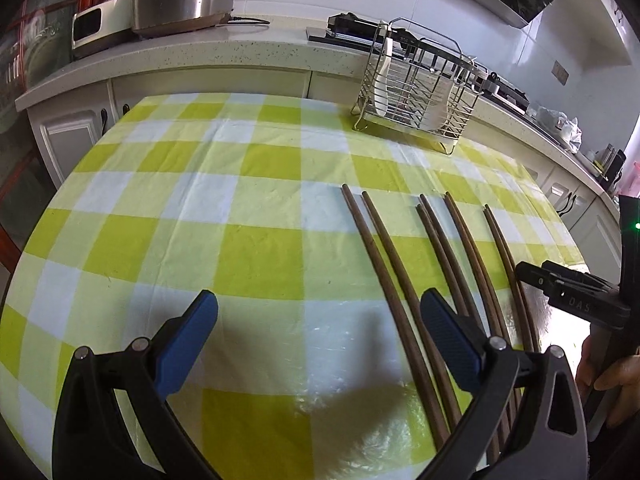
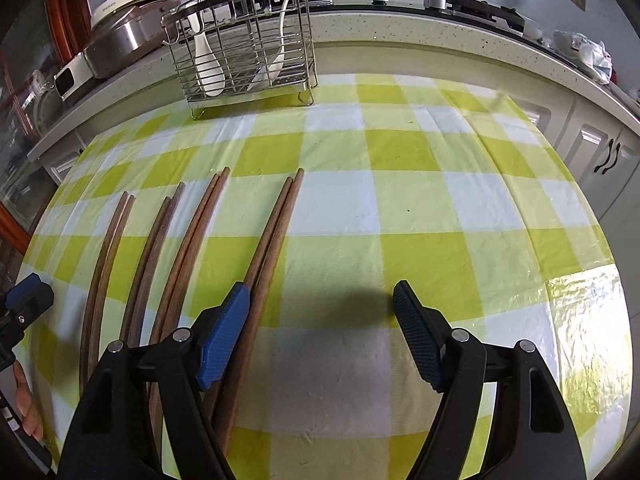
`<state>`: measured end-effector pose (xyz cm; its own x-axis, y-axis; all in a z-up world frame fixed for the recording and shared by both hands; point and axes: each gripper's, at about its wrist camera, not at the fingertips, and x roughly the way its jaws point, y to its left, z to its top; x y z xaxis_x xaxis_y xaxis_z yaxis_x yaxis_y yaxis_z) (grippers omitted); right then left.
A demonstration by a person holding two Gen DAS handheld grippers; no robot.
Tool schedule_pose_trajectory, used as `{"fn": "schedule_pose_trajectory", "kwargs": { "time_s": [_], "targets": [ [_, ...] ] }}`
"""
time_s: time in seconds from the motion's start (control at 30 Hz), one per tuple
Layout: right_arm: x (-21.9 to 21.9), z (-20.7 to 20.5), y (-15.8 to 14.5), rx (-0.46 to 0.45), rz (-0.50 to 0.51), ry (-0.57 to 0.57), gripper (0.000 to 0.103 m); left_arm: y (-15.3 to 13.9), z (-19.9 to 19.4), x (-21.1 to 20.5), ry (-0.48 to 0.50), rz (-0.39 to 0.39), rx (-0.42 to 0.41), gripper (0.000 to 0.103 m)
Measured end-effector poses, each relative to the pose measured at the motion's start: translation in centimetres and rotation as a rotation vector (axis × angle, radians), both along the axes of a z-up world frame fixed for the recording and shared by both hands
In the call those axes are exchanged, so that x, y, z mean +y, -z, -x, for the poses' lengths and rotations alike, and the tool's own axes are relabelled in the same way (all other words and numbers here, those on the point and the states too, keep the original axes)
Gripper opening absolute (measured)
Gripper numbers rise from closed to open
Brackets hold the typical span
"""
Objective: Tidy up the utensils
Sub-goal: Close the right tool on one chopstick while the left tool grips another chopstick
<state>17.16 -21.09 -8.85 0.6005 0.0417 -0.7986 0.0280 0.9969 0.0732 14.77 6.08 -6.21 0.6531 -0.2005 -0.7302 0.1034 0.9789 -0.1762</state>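
Several brown wooden chopsticks (image 1: 404,276) lie in pairs on the green-and-white checked tablecloth (image 1: 200,208); they also show in the right wrist view (image 2: 192,248). A wire utensil rack (image 1: 416,88) holding white spoons stands at the table's far edge, also in the right wrist view (image 2: 244,40). My left gripper (image 1: 320,312) is open and empty above the cloth, left of the chopsticks. My right gripper (image 2: 322,304) is open and empty, its left finger over the rightmost chopstick pair. The right gripper shows at the right edge of the left wrist view (image 1: 572,292).
A speckled kitchen counter (image 2: 420,28) runs behind the table with a rice cooker (image 1: 180,0), a stove (image 2: 472,4) and a plastic bag (image 2: 584,54). White cabinets (image 2: 600,152) stand below the counter.
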Motion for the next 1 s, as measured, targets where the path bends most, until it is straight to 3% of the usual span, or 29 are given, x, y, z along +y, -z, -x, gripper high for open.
{"fn": "schedule_pose_trajectory", "kwargs": {
  "time_s": [0.27, 0.53, 0.7, 0.9, 1.0],
  "targets": [
    [0.5, -0.1, 0.1, -0.005, 0.066, 0.036, 0.06, 0.0, 0.0, 0.4, 0.009, 0.011, -0.005, 0.098],
    [1.5, -1.4, 0.0, -0.006, 0.064, 0.002, 0.051, 0.4, -0.3, 0.1, 0.022, 0.015, 0.01, 0.098],
    [1.1, -1.5, -0.2, -0.01, 0.078, -0.025, 0.014, 0.7, -0.7, -0.5, 0.024, 0.002, 0.028, 0.098],
    [-0.7, -0.7, -0.3, -0.019, 0.049, -0.041, 0.009, 0.9, -1.8, -1.9, -0.014, -0.073, 0.052, 0.098],
    [-1.3, -0.3, -0.3, -0.022, 0.028, -0.05, 0.009, 0.8, -2.9, -2.3, -0.023, -0.072, 0.068, 0.097]
  ]
}}
